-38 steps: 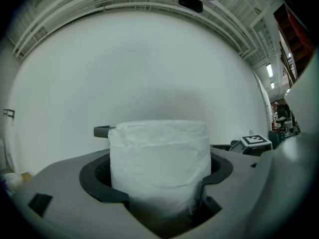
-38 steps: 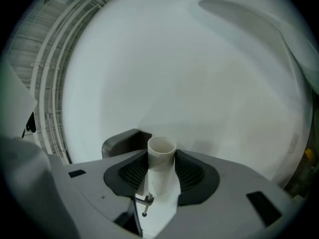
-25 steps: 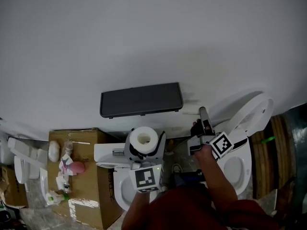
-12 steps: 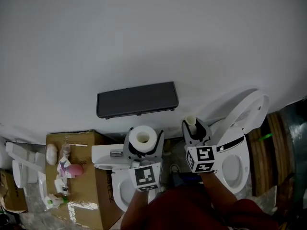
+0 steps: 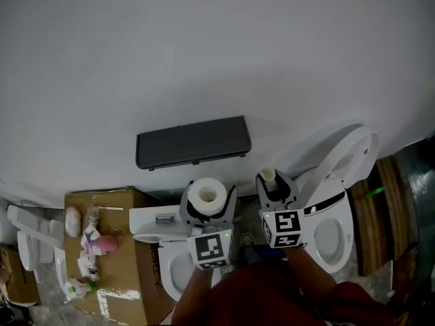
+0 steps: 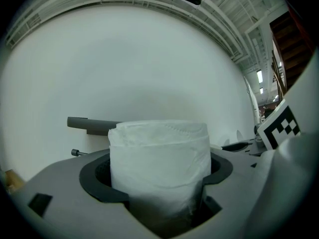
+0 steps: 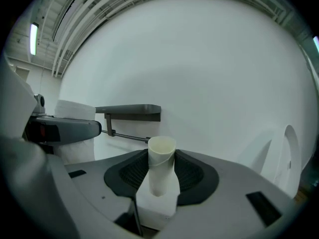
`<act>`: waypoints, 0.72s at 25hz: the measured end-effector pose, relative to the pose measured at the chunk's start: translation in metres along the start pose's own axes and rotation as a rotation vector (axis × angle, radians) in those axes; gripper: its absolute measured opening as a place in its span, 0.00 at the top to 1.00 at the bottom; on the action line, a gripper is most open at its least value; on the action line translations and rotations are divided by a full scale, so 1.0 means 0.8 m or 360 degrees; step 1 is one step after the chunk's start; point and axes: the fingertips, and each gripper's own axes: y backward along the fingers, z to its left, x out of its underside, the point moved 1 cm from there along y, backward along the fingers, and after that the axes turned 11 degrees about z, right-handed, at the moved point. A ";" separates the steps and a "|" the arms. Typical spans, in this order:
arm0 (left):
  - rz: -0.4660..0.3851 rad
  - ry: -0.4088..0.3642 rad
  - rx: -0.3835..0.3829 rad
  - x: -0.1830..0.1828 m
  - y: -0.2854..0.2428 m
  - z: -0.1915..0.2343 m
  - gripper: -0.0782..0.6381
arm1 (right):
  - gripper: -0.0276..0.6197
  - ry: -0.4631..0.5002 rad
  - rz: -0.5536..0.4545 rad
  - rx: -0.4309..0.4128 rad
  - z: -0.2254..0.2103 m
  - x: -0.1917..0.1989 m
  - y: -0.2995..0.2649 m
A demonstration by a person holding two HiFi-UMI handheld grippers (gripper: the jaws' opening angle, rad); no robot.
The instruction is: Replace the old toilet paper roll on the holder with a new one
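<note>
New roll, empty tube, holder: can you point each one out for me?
New roll [image 6: 158, 163]: left gripper view, front of the paper, between the jaws.
Empty tube [image 7: 161, 171]: right gripper view, side wall, between the jaws.
Holder [image 7: 130, 112]: right gripper view, front edge of its dark shelf.

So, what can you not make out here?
Head view: the dark cover hides the holder's rod.
Head view: small items on the cardboard box, too small.
Left gripper view: new roll's lower part, hidden between the jaws.
Right gripper view: empty tube's base, behind a white piece.

text: none readable | labels: none | brands, numbers, signs: none
</note>
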 end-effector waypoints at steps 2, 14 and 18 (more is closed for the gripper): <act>0.0004 0.0004 0.0025 0.001 -0.006 -0.005 0.28 | 0.70 -0.0020 0.0009 0.0002 -0.002 0.004 0.003; 0.0134 0.0087 0.0280 0.032 -0.072 -0.083 0.28 | 0.70 -0.0064 0.0040 0.0194 -0.074 0.028 0.038; 0.0229 0.0177 0.0372 0.046 -0.095 -0.110 0.28 | 0.70 -0.0076 0.0041 0.0249 -0.094 0.031 0.047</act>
